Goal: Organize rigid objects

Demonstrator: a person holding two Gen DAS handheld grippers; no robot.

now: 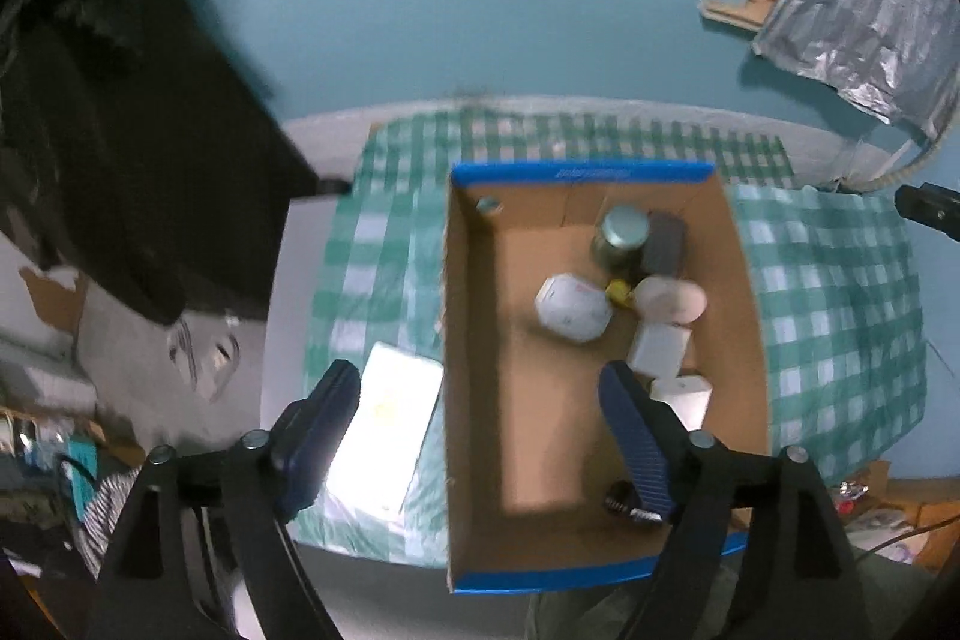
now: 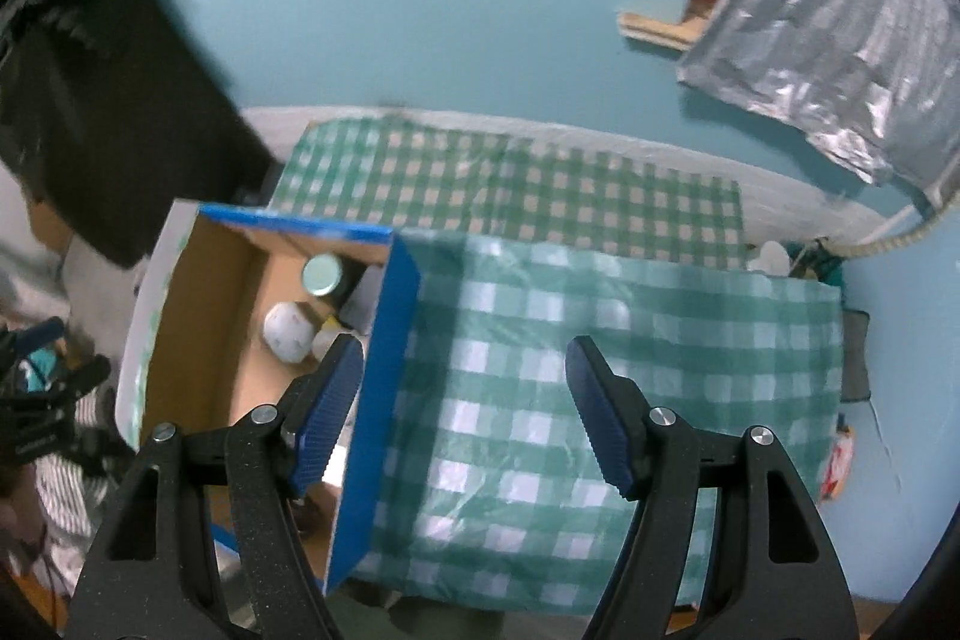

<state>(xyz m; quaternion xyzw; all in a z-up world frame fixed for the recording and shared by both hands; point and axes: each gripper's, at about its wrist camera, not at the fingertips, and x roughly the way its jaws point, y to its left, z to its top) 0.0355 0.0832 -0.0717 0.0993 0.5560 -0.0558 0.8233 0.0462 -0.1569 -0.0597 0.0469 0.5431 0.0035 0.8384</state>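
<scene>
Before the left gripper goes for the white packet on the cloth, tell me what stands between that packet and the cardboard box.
Only the box's own left wall. The white packet lies on the checked cloth just outside it, so it has to be lifted over the rim. The left gripper is open above, nothing between its fingers.

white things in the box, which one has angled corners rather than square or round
The white box lying left of the others, beside the small yellow item. Its corners are cut off at an angle; the two white blocks nearer the camera are square-cornered.
</scene>
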